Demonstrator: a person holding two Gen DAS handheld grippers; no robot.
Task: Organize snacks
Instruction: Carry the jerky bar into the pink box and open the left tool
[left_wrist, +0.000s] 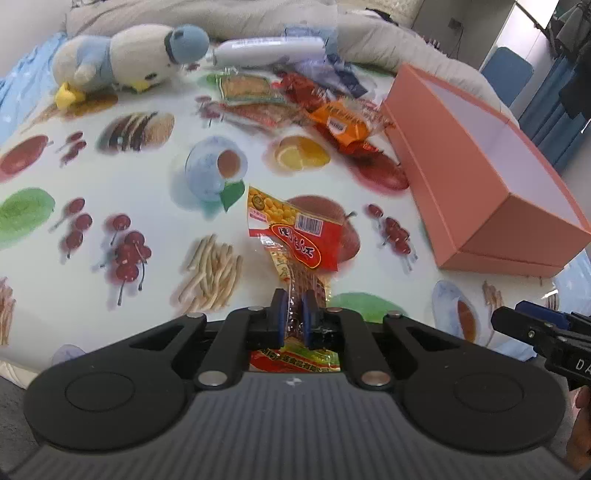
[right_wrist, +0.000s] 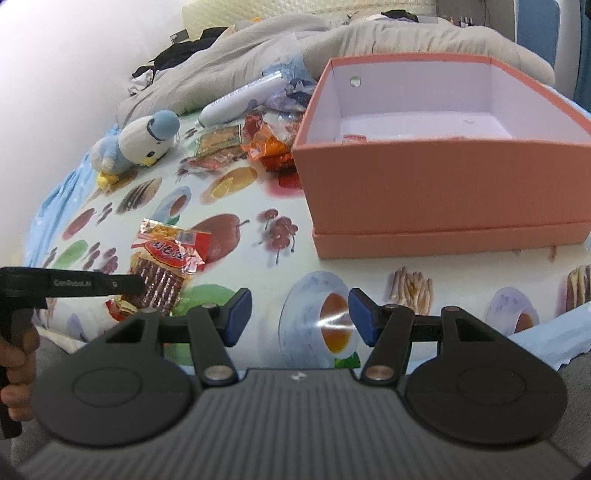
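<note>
1. Left wrist view: the left claw is seen clamped on the near end of a red-and-yellow snack packet. The blue pads are pressed on the clear wrapper, and the packet's printed end hangs out ahead over the fruit-print cloth.
2. Same view: the pink box is seen open to the right of the packet, well apart from it. Its inside is hidden from this angle.
3. Same view: a pile of other snacks is left lying at the far side, just beside the box's far corner. A plush bird and a white tube lie near the pile.
4. Same view: only the tip of the right claw is caught at the right edge; its state cannot be told here.
5. Right wrist view: the right claw is shown with its jaws apart and nothing between them, above the cloth near the box's front wall.
6. Same view: the box interior is shown, mostly bare. One small item is seen by the near inner wall; what it is cannot be told.
7. Same view: the held packet is seen from the side, with brown strips inside the clear part, and the left claw's arm crosses its lower end.
8. Progress, as judged: the task is at an early stage. One packet is gripped but not yet boxed, and the far pile is still to be sorted.
</note>
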